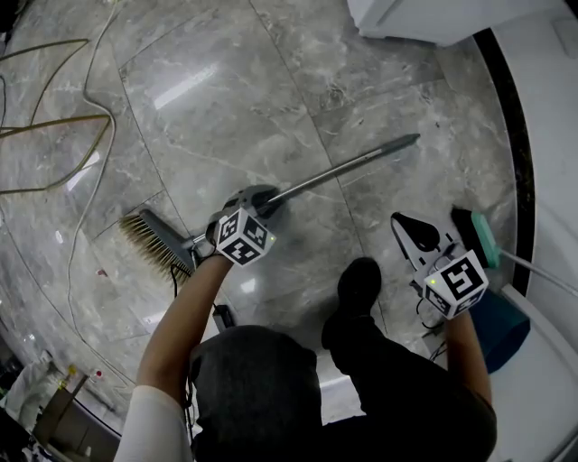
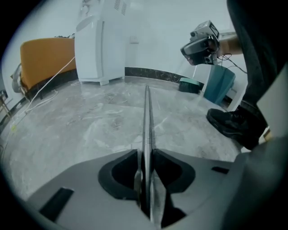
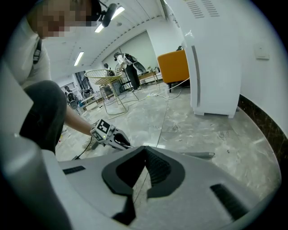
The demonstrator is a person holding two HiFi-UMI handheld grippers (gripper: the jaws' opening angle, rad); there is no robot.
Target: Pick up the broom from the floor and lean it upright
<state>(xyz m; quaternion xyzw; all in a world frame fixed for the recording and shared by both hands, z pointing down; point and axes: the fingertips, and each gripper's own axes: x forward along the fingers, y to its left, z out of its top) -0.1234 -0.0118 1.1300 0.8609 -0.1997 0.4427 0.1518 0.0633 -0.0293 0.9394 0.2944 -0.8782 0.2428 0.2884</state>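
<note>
The grey marble floor (image 1: 226,90) fills the room, with a white unit (image 1: 433,18) standing at the far side and an orange sofa (image 2: 45,58) off beside it. Loose cables (image 1: 54,135) trail across the tiles.

The broom (image 1: 343,171) lies flat on the floor. Its bristles (image 1: 153,236) are nearest the person and its handle tip points toward the white unit. A teal dustpan (image 1: 501,329) stands by the wall on the person's right, just beside a black shoe (image 1: 359,287).

The left gripper (image 2: 146,155) is low over the handle, close to the bristle end. Its jaws are closed on the handle, one pad against each side. The right gripper (image 3: 145,149) hangs above the floor near the dustpan, well apart from the broom. Its jaws meet at the tips and hold nothing.
</note>
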